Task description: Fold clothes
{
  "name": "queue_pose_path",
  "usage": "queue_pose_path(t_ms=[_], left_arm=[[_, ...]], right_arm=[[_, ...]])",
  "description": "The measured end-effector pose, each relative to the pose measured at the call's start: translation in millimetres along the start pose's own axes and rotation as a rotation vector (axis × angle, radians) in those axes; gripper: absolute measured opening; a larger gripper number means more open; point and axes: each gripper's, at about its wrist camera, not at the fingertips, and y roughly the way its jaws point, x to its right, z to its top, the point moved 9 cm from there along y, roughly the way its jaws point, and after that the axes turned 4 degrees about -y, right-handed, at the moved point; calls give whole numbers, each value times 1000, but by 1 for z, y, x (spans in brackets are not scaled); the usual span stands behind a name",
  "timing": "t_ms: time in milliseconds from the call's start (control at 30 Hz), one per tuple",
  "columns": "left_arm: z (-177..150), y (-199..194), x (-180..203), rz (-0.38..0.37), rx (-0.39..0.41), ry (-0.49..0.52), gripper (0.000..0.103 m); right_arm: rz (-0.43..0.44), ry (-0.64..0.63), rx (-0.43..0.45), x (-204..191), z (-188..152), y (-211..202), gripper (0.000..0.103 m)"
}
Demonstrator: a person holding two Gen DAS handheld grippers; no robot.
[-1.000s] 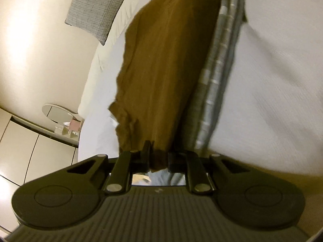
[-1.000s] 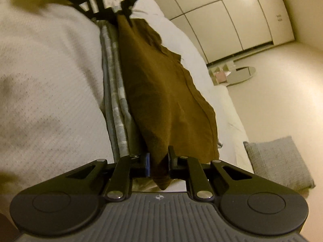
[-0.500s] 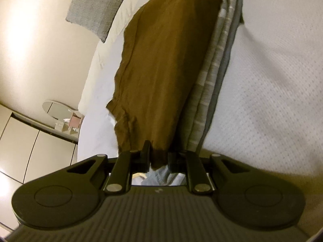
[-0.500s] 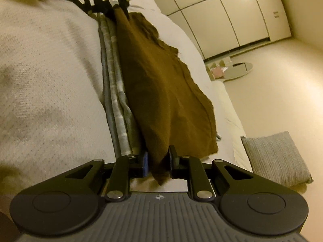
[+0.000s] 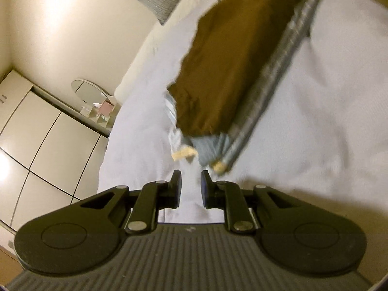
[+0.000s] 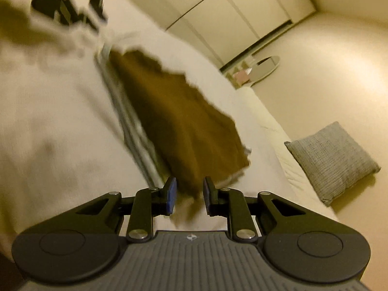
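Both grippers are letting go; half a second back each was pinching an end of the brown cloth [image 5: 232, 55], and now the left gripper [image 5: 190, 189] is standing with its jaws apart and nothing between them, pulled back clear of the cloth's near end; the right gripper [image 6: 188, 194] is also standing with jaws apart, the brown cloth's [image 6: 179, 118] end lying loose just ahead of the gap, not clamped. The left gripper [image 6: 70, 2] is showing at the far end in the right view, blurred, so both tools are moving as this is taken.

The cloth is lying along the bed [image 5: 327, 111], laid over a grey striped garment [image 5: 262, 111] whose edge is peeking out along one long side and at the near end; a small pale tag [image 5: 183, 155] is showing beside that end. Its outline is looking ragged on the side away from the stripes, so the layers are probably not matching squarely.

For the task this is reading as a fold being set down and released; whether the brown piece is wanting another fold or is lying finished on a stack, the views are not settling. A grey cushion [image 6: 332, 160] is sitting off to the side, well apart from the clothes.
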Motion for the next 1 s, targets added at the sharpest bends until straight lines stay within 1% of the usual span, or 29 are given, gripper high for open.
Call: queue_pose_path(t_ms=[67,133,233,300,433,467,500,533,600,633,700,733,767,800,833,900,967,1000], left_arm=[[17,5,0,-10,21,-18,18],[27,11,2,-25,29,-41,20],[30,21,7,-58,14,-86,21],[31,27,10,-79,4,-116,21],[35,40,16,-123,-17,-175,20],[34,38,15,-123,-19,-190,20],[32,34,11,-119,-26,-213,22],[30,28,8,-115,-33,-247,24],[25,15,3,-112,-49,-328,33],[23,8,1,-116,-60,-375,33],[17,-6,3,-130,-83,-459,33],[14,-14,4,-138,-92,-501,34],[12,-20,6,-147,-104,-548,40],[10,-28,8,-158,-116,-601,47],[9,-35,10,-172,-122,-643,49],[7,-46,15,-190,-128,-715,59],[5,-55,19,-202,-140,-770,64],[5,-59,20,-208,-148,-789,66]], right_arm=[[11,78,14,7,10,4,20],[45,196,4,15,12,15,20],[163,488,-72,29,-6,39,20],[206,597,-97,34,-17,44,20],[202,612,-103,38,-24,35,20],[197,622,-104,40,-25,32,20],[192,652,-108,42,-28,28,21],[188,686,-110,44,-30,24,25],[184,775,-111,45,-36,13,31],[186,808,-113,42,-38,6,35],[201,856,-116,33,-38,-6,39],[210,870,-115,27,-36,-13,44],[216,879,-111,22,-35,-20,51],[221,882,-107,18,-33,-26,53],[225,886,-103,14,-31,-32,55],[231,904,-105,9,-29,-41,59],[235,939,-110,6,-29,-48,69],[229,948,-109,5,-28,-52,72]])
